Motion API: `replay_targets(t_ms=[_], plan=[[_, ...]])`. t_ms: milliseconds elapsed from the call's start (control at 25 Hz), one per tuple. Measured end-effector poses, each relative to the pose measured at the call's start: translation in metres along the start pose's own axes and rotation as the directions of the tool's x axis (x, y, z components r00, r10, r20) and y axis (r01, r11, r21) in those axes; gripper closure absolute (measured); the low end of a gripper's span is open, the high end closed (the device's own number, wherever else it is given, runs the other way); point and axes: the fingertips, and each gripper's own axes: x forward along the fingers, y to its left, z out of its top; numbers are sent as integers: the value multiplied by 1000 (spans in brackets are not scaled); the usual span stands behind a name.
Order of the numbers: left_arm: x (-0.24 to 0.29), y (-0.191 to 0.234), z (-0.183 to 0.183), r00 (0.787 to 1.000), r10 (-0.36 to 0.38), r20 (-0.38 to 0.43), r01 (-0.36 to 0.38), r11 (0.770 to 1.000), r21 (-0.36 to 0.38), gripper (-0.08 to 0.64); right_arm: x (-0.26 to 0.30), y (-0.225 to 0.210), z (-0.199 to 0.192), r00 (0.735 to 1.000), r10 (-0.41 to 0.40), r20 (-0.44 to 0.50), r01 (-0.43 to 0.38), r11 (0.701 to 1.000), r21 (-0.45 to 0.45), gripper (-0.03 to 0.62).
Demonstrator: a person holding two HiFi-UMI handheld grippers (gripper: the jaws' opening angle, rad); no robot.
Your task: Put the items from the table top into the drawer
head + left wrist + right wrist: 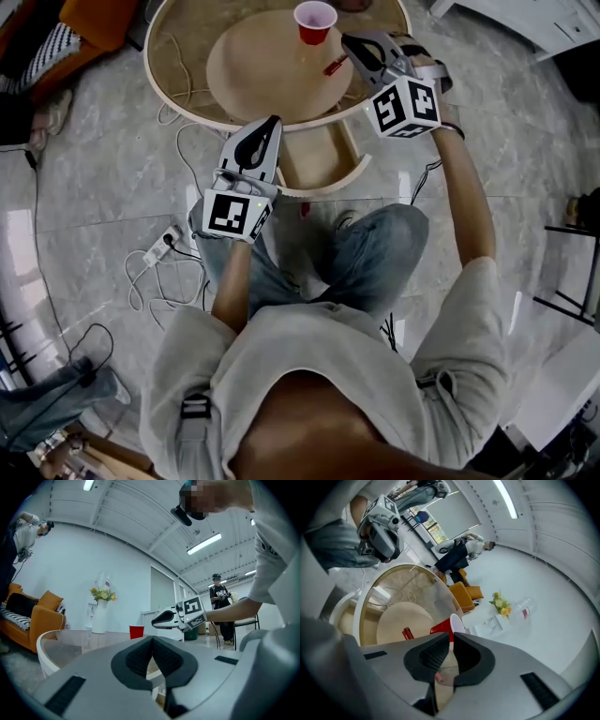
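Head view looks down on a round glass-topped table with a white rim [184,101] and, under its near edge, a pale wooden drawer with a curved white front [315,157] that stands pulled out toward the seated person. A red plastic cup [315,21] stands upright on the far part of the table top, and a small slim red item [336,66] lies nearer, just beside the tip of the right gripper [354,45], which reaches in over the table's right side. The left gripper [272,124] is held low at the near rim, close to the drawer's left side and well apart from both red things. Left gripper view shows its dark ribbed pads [140,656] pressed together with nothing between them; the cup shows beyond them. Right gripper view shows its pads [432,654] drawn almost together, only a narrow slit left and no item gripped; the cup sits just past the tips, the red item off to their left on the table. A small pinkish patch low in the slit is too small to identify.
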Motion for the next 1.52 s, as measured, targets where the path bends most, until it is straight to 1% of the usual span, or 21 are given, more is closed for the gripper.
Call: replay_targets(t_ms=[40, 80, 120, 200, 280, 360, 560, 640, 800, 880, 1080, 1240, 1360, 1520], plan=[[-1, 1, 0, 1000, 1, -1, -1, 1000, 1, 545, 6, 1, 1, 1000, 25, -9, -26, 999, -27, 515], [-1, 1, 0, 1000, 3, -1, -3, 1000, 4, 545, 11, 1, 3, 999, 44, -21, -45, 998, -46, 423], [-1, 3, 0, 1000, 3, 1, -3, 1000, 6, 545, 17, 0, 4, 998, 55, -34, -57, 996, -63, 393], [-3, 4, 2, 1000, 3, 5, -3, 1000, 8, 545, 26, -1, 6, 996, 65, -59, -71, 992, -103, 411], [-5, 4, 3, 1000, 2, 10, -3, 1000, 8, 545, 33, -1, 6, 994, 67, -83, -79, 985, -151, 448], [-5, 3, 3, 1000, 1, 10, -1, 1000, 9, 545, 39, 0, 5, 992, 79, -99, -96, 978, -184, 451], [-4, -2, 2, 1000, -3, 11, 3, 1000, 9, 545, 49, 3, 2, 983, 125, -134, -153, 962, -228, 455], [-6, -5, 2, 1000, -5, 10, 4, 1000, 10, 545, 50, 7, 1, 980, 135, -145, -168, 953, -251, 484], [-9, -2, 4, 1000, 3, 7, -3, 1000, 10, 545, 46, 9, 4, 983, 119, -140, -154, 947, -282, 546], [-9, 0, 5, 1000, 8, 13, -8, 1000, 7, 545, 44, 9, 5, 985, 110, -135, -146, 945, -292, 558], [-7, 0, 5, 1000, 3, 25, -3, 1000, -1, 545, 33, 3, 8, 990, 79, -118, -109, 955, -275, 560], [-3, -5, 4, 999, -13, 32, 13, 1000, -11, 545, 11, -7, 8, 994, 36, -103, -59, 971, -230, 560], [-1, -9, 3, 999, -29, 39, 30, 999, -23, 545, -8, -12, 2, 994, 4, -110, -25, 982, -188, 560], [2, -11, 1, 998, -44, 41, 45, 998, -34, 545, -31, -16, -17, 990, -39, -135, 14, 984, -179, 560]])
